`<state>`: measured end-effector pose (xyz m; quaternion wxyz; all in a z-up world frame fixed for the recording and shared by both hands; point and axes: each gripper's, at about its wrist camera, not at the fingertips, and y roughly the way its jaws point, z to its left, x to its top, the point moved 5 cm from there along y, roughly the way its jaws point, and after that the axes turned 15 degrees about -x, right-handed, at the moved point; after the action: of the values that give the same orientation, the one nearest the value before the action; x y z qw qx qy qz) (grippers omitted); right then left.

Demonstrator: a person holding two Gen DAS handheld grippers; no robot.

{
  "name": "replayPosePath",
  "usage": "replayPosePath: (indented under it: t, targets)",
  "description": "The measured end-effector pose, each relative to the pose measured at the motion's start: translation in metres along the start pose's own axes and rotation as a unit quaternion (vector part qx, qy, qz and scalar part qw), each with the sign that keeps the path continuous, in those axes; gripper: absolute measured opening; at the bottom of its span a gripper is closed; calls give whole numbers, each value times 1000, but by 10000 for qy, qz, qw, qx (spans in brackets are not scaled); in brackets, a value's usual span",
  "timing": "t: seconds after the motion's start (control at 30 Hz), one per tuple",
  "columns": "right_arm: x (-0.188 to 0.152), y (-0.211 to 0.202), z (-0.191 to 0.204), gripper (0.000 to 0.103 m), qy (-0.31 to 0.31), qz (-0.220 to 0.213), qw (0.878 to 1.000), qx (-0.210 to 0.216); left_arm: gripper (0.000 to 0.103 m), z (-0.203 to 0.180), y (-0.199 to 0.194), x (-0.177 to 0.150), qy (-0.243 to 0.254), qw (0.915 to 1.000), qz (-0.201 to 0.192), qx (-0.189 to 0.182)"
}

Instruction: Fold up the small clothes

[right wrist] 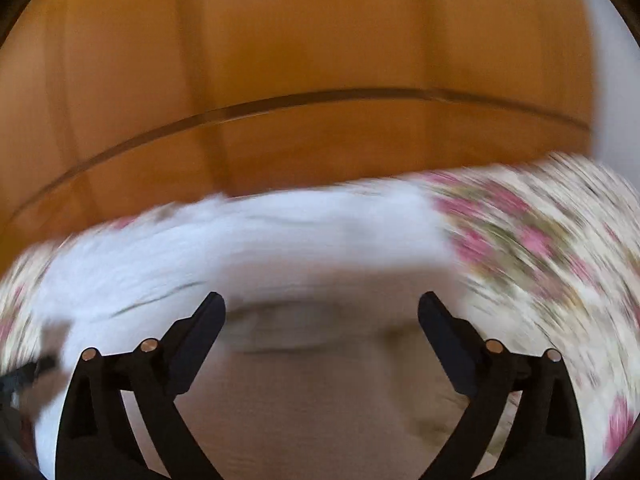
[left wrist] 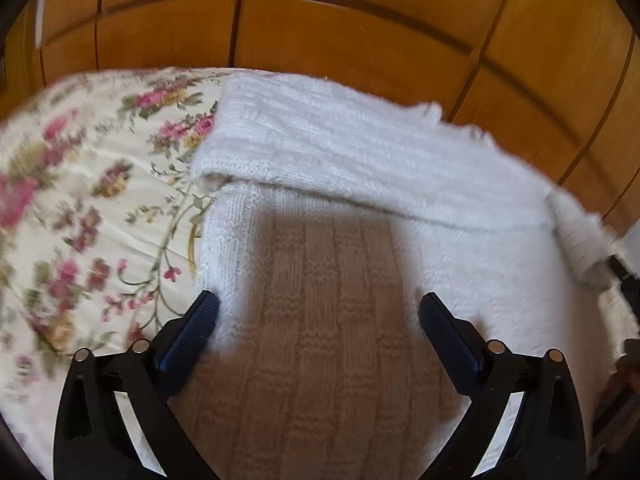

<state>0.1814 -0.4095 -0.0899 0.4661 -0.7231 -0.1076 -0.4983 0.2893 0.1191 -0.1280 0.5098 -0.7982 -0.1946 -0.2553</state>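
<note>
A white knitted garment (left wrist: 360, 152) lies on a floral bedspread (left wrist: 88, 184), with one part folded over across its far half. My left gripper (left wrist: 318, 312) hangs just above the knit with its jaws wide apart and nothing between them; its left fingertip (left wrist: 206, 308) sits at the garment's left edge. In the right wrist view the same white garment (right wrist: 248, 236) is blurred. My right gripper (right wrist: 322, 312) is open above it, empty. At the right edge of the left wrist view a blurred dark piece of the other gripper (left wrist: 624, 276) shows beside a bit of white knit.
A wooden wardrobe (left wrist: 340, 28) with panelled doors stands right behind the bed. The floral bedspread (right wrist: 540, 240) spreads to the right of the garment in the right wrist view and to its left in the left wrist view.
</note>
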Motion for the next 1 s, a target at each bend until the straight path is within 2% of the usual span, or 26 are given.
replayPosePath:
  t: [0.07,0.13,0.2,0.3,0.33,0.43,0.5,0.57,0.63,0.73,0.8,0.83,0.87,0.9,0.97,1.0]
  targets:
    - [-6,13,-29,98,513,328,9951,-781,99,-18,-7,4,315,9995,56,31]
    - [-12,27,-48,98,1024,696,9879,-937,99,-43,-16,9,673,9977,-72,-85]
    - [-19,38,-64,98,1359,979,9816,-918,99,-80,-24,15,1317,9908,-239,-195]
    - [-22,41,-75,98,1697,1088,9760,-818,99,-129,-19,18,2313,9718,-214,-402]
    - [-24,39,-78,98,1763,1048,9756,-786,99,-145,-13,20,2693,9618,-200,-448]
    - [-25,36,-82,98,1983,952,9726,-758,98,-170,6,27,3406,9385,-142,-543]
    - [-24,34,-87,98,2149,920,9693,-760,86,-178,21,34,3615,9303,-10,-619]
    - [-25,33,-89,98,2219,892,9677,-796,80,-189,37,37,3731,9245,198,-758]
    - [-25,32,-88,98,2211,884,9674,-860,79,-199,47,37,3854,9187,260,-826]
    - [-25,32,-89,97,2239,864,9658,-984,78,-218,65,32,4229,9031,262,-696]
    - [-25,31,-89,97,2248,850,9651,-1039,64,-224,74,31,4397,8958,265,-591]
    - [-26,31,-89,97,2242,850,9651,-1049,51,-225,80,31,4424,8951,278,-480]
    - [-26,31,-89,97,2246,843,9651,-1052,38,-225,86,35,4326,8998,357,-447]
    - [-26,31,-88,97,2247,838,9651,-1054,33,-221,88,39,4160,9070,419,-510]
    - [-26,31,-88,97,2254,836,9650,-1050,7,-212,88,49,3645,9273,436,-735]
    - [-26,31,-88,97,2261,829,9649,-1046,7,-208,84,55,3399,9360,364,-842]
